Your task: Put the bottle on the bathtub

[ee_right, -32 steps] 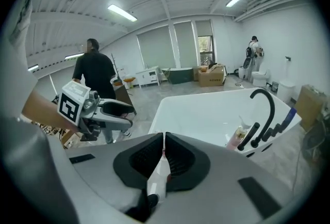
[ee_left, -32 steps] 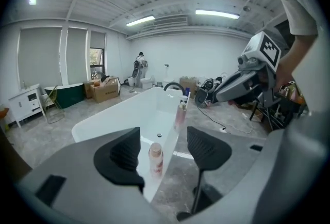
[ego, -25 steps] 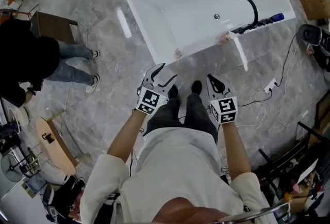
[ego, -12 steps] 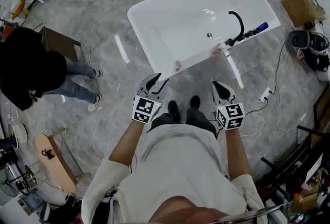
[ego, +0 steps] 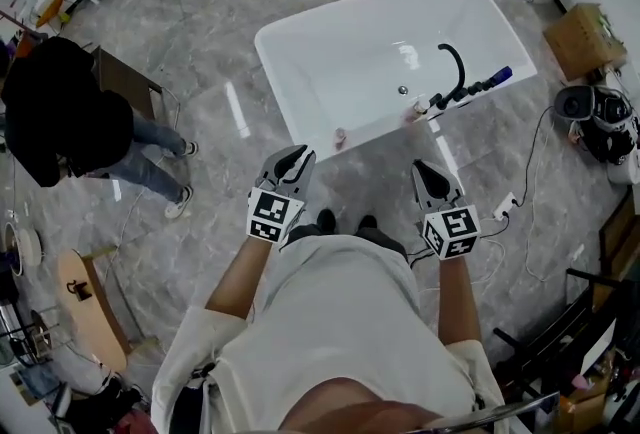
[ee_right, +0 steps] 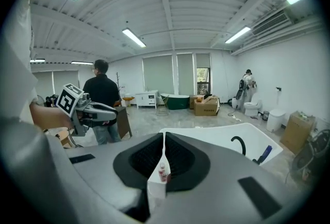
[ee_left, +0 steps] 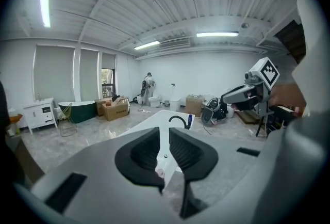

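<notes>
Left gripper [ego: 299,156] has its jaws a crack apart on nothing, and my right gripper [ego: 426,168] is pinched closed, empty too. I see the bottle [ego: 340,135] standing on the bathtub [ego: 340,62] at its near edge, toward the left corner, ahead of both.

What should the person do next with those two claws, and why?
Probably just lower both and stop. A small pink bottle already stands on the bathtub rim, the left gripper is open and empty, the right gripper is shut on nothing, and both hang well short of the tub.
</notes>
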`<action>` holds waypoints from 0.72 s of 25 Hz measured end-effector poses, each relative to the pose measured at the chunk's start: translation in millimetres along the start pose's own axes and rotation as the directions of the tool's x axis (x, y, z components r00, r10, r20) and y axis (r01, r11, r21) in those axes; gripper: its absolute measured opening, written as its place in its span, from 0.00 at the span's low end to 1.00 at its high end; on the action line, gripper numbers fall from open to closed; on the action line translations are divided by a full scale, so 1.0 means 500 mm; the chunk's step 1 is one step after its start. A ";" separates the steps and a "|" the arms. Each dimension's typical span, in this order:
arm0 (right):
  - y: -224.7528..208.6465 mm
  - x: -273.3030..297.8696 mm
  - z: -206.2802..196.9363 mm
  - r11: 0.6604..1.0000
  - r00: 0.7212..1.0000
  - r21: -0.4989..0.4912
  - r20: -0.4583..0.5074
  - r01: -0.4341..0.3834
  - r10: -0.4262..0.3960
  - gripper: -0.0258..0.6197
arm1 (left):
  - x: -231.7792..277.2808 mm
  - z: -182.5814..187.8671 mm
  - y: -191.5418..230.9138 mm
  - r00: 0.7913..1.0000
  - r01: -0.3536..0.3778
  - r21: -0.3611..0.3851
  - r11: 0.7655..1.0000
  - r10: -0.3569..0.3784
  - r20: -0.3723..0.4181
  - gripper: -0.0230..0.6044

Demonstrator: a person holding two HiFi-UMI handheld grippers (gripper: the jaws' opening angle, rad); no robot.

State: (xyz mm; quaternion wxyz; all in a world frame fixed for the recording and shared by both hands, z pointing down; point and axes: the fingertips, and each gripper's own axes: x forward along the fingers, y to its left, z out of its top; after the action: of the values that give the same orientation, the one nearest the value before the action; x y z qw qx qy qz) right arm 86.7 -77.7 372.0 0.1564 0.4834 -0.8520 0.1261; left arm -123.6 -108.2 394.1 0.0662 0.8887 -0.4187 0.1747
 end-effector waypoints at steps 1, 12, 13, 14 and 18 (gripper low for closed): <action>-0.004 -0.005 0.006 1.000 1.000 -0.010 0.004 -0.010 0.010 0.09 | -0.005 0.004 -0.001 1.000 -0.016 -0.005 1.000 0.016 0.000 0.13; -0.040 -0.043 0.048 0.996 0.996 -0.037 0.045 -0.076 0.078 0.09 | -0.046 0.073 -0.034 0.996 -0.075 -0.090 0.993 0.080 0.048 0.05; -0.040 -0.045 0.050 0.996 0.995 -0.043 0.049 -0.082 0.084 0.09 | -0.048 0.075 -0.037 0.995 -0.076 -0.095 0.993 0.081 0.053 0.05; -0.038 -0.047 0.052 0.995 0.995 -0.049 0.053 -0.086 0.089 0.09 | -0.051 0.076 -0.039 0.995 -0.078 -0.102 0.992 0.084 0.057 0.05; -0.039 -0.050 0.064 0.993 0.992 -0.058 0.066 -0.100 0.103 0.09 | -0.055 0.078 -0.046 0.994 -0.084 -0.117 0.990 0.092 0.064 0.05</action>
State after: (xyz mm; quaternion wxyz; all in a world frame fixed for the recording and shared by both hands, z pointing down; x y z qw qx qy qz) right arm 111.2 -79.4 334.2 0.1335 0.4391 -0.8835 0.0940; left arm -112.4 -83.8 348.5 0.0948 0.8696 -0.4688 0.1225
